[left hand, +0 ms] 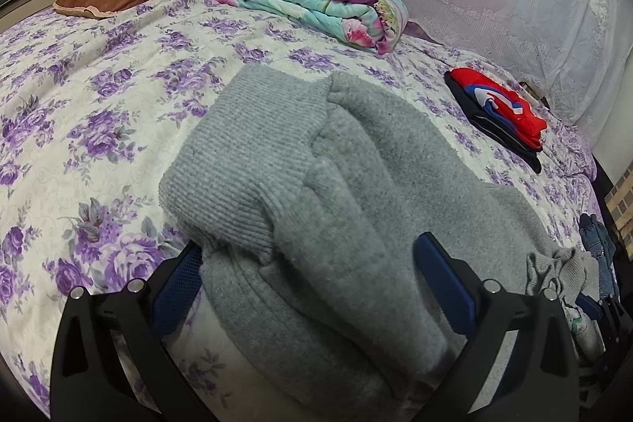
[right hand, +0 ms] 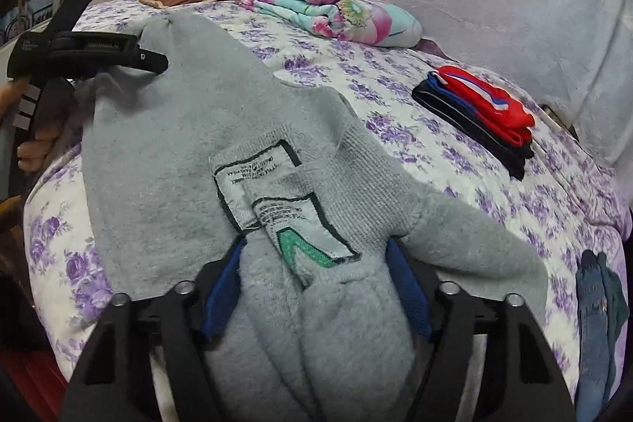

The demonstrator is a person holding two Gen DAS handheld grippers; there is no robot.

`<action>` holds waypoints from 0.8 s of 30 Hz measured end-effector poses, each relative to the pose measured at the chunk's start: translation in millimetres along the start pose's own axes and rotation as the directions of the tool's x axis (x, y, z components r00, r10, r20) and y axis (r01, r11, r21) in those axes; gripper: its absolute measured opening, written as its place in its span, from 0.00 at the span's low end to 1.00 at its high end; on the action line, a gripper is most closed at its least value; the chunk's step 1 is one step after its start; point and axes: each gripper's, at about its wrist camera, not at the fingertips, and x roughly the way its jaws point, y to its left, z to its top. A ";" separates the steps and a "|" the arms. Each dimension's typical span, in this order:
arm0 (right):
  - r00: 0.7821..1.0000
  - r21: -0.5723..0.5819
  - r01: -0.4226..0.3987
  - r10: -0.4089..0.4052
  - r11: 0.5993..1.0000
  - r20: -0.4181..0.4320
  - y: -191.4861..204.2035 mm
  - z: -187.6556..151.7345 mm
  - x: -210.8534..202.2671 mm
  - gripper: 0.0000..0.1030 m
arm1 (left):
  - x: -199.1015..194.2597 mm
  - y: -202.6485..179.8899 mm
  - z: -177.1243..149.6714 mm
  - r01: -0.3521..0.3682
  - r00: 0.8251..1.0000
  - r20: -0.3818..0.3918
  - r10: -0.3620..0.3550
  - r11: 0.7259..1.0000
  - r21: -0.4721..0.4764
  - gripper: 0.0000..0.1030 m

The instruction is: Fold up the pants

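Left wrist view: my left gripper (left hand: 312,271) has its jaws spread fairly wide around a thick bunch of the grey pants (left hand: 316,184), the blue pads pressing the fleece on both sides near the ribbed waistband. The pants drape forward over the flowered bedspread (left hand: 99,86). Farther right lies a folded flowery quilt (left hand: 312,2), then a small stack of red and dark clothes (left hand: 498,109). In the right wrist view, my right gripper (right hand: 316,287) likewise clamps a bundle of the pants at the waistband, jaws partly open around it. Two sewn labels (right hand: 277,200) show there, one with a green mark; their print is too small to read. Jeans (right hand: 597,315) lie at the far right.
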 end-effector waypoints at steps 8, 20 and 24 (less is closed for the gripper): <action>0.996 0.024 -0.068 0.067 0.997 0.053 7.9 -10.5 -25.4 0.31 | -0.9 0.5 1.0 0.004 1.000 0.001 -0.004 1.000 -0.003 0.96; 0.970 0.185 -0.133 0.089 0.974 0.226 -32.9 -11.3 -77.4 0.61 | -0.4 0.9 0.8 0.005 1.000 0.002 -0.005 1.000 -0.004 0.96; 0.999 0.266 -0.031 0.035 0.964 -0.009 -47.8 -12.1 -12.7 0.75 | -0.3 1.2 0.4 0.003 1.000 0.001 -0.003 1.000 -0.001 0.96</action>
